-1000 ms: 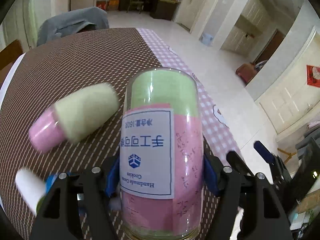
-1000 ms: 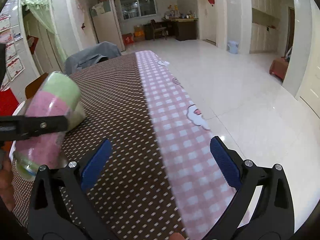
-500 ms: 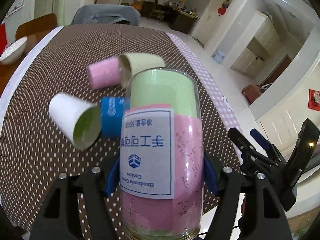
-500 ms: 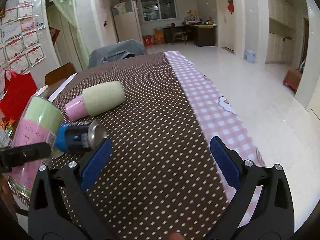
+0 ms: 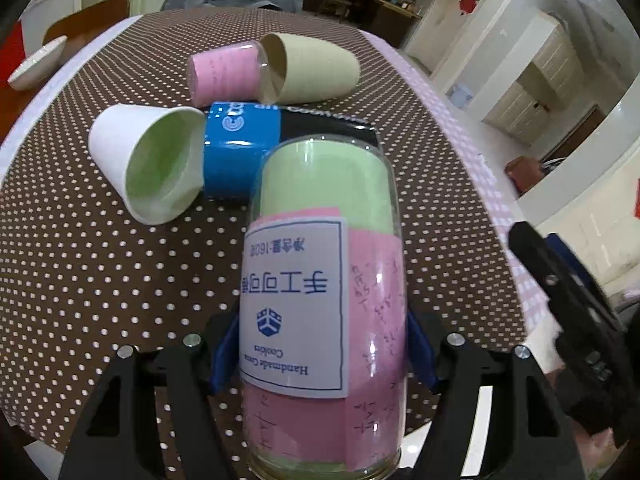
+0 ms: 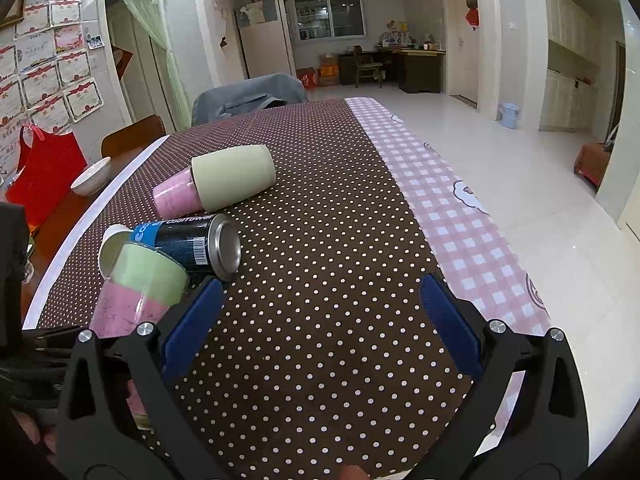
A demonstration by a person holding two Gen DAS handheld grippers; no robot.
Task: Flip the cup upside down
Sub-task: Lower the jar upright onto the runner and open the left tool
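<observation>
Firmly gripped: clear cup [image 5: 324,300] in the left hand-held gripper [image 5: 322,344], above the counter [image 5: 100,264].
Its label reads upside down; the right hand-held gripper [image 6: 320,320] gapes wide, holding nothing, beside a toppled can [image 6: 192,244].

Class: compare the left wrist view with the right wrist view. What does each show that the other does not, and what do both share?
Only the left wrist view shows the jar's label and the white cup's green inside. Only the right wrist view shows the can's metal end and the open right gripper. Both show the left gripper clamping the jar, the can, and the dotted tablecloth.
</observation>
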